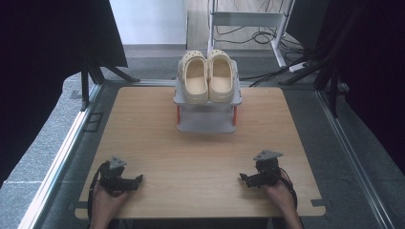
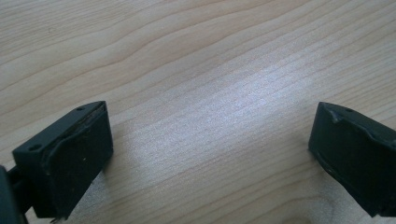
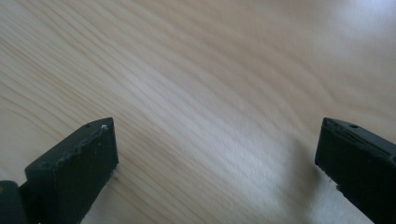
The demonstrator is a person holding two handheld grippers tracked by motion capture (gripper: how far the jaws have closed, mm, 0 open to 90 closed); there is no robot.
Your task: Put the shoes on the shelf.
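The pair of cream clogs [image 1: 209,76] sits side by side, toes pointing away from the person, on the top shelf of a small grey shoe rack [image 1: 207,113] that stands at the far middle of the wooden table [image 1: 200,157]; the rack serves as landmark here. Nearer than the rack and off to its left, close to the table's near edge, the left gripper [image 1: 138,179] lies low on the wood in the person's left hand [image 1: 106,202], its jaws pointing inward toward the table's middle, well apart from the rack. The high view shows its grey three-cornered plate and cable, yet the jaws are too small there to judge; the left gripper view settles it, with the two black jaws standing wide apart over bare wood grain and nothing between them. Nearer than the rack and off to its right, the right gripper [image 1: 242,179] rests likewise in the right hand [image 1: 282,195], jaws pointing inward toward the other gripper, also well apart from the rack and the clogs. The right gripper view shows its jaws spread wide with only pale, sheened tabletop in the gap. The high view alone takes in the rack, the clogs, the grey carpeted floor [image 1: 43,143] around the table and the cables [image 1: 267,36] beyond the rack.
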